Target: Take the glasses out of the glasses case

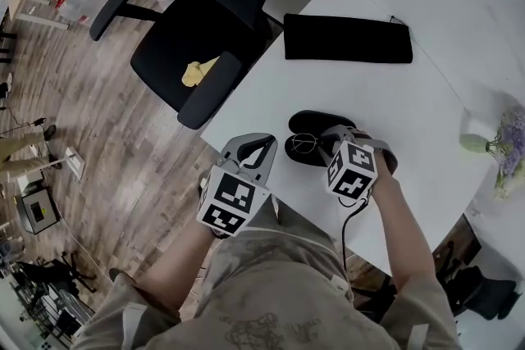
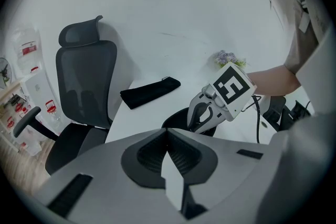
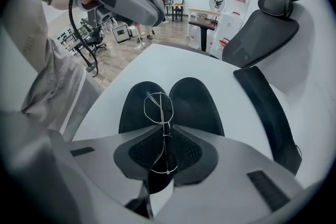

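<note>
Could bend or drop the glasses (image 3: 158, 107), lying in the open glasses case (image 3: 197, 107) and nipped by the right gripper (image 3: 165, 131), by lifting crooked while the left gripper (image 2: 168, 134) hangs clenched, empty, off the case

The glasses case (image 1: 316, 124) and pouch (image 1: 347, 38) are black, the glasses (image 3: 158, 107) silver wire, the table (image 1: 426, 119) white. The left gripper (image 2: 168, 134) and right gripper (image 3: 164, 132) are grey, with black-and-white square markers.

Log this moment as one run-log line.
stage: grasp glasses | right gripper: shut on glasses, at open glasses case | left gripper: shut, empty
</note>
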